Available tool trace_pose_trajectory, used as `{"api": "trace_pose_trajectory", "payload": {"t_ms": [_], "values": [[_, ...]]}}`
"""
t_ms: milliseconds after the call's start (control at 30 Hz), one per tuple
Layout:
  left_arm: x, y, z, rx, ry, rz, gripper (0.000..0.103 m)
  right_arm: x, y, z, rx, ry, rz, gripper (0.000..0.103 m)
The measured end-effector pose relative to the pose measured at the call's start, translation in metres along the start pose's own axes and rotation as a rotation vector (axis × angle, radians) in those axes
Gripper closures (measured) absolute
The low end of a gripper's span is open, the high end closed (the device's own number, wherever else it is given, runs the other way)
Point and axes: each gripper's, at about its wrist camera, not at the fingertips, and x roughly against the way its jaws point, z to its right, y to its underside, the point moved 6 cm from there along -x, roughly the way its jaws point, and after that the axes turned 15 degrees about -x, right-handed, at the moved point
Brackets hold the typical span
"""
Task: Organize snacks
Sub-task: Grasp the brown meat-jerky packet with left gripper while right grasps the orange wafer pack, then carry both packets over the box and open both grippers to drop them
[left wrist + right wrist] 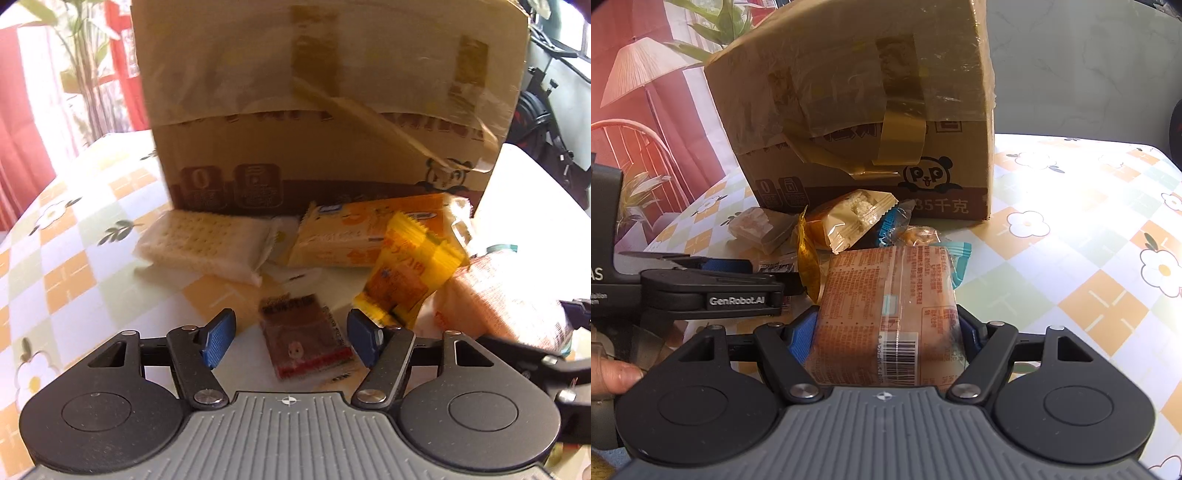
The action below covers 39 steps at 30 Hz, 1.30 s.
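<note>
While the right claw (886,332) grips an orange bread packet (886,306) between its blue pads, the left claw (291,338) stands open above a small brown snack packet (304,338). Beyond lie more snacks, a cracker pack (205,245) among them, against a taped cardboard box (857,122) on the checked tabletop (1089,258).

Tall brown cardboard box (325,110): top cut off by the upper edge in left wrist view; print along its fold smeared by motion blur, unreadable. Yellow crinkle-edged snack wrapper (410,273): blurred, lettering illegible. Pale orange plastic-wrapped snack pack (890,314) hides most of both blue pads of the right hand-held gripper (886,332); small print too fine to read. Small dark brown sachet (304,338): text unclear. Checked floral worktop (1089,229): washed out by glare.
</note>
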Motion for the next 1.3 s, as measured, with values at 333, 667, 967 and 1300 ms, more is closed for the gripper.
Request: {"api": "trace_pose_trajectory", "payload": {"t_ms": [333, 667, 967, 1300], "values": [[0.009, 0.012, -0.023, 0.018, -0.009, 0.008, 0.041, 0.000, 0.000, 0.000, -0.007, -0.005, -0.003, 0.028], [0.014, 0.009, -0.018, 0.012, 0.064, 0.029, 0.063, 0.000, 0.000, 0.001, -0.024, -0.010, -0.011, 0.028], [0.034, 0.016, -0.037, 0.084, 0.091, 0.057, 0.063, 0.014, -0.004, 0.005, -0.068, -0.013, -0.007, 0.029], [0.059, 0.008, -0.055, 0.142, 0.089, 0.125, 0.063, 0.030, -0.016, 0.020, -0.373, -0.191, -0.039, 0.029]]}}
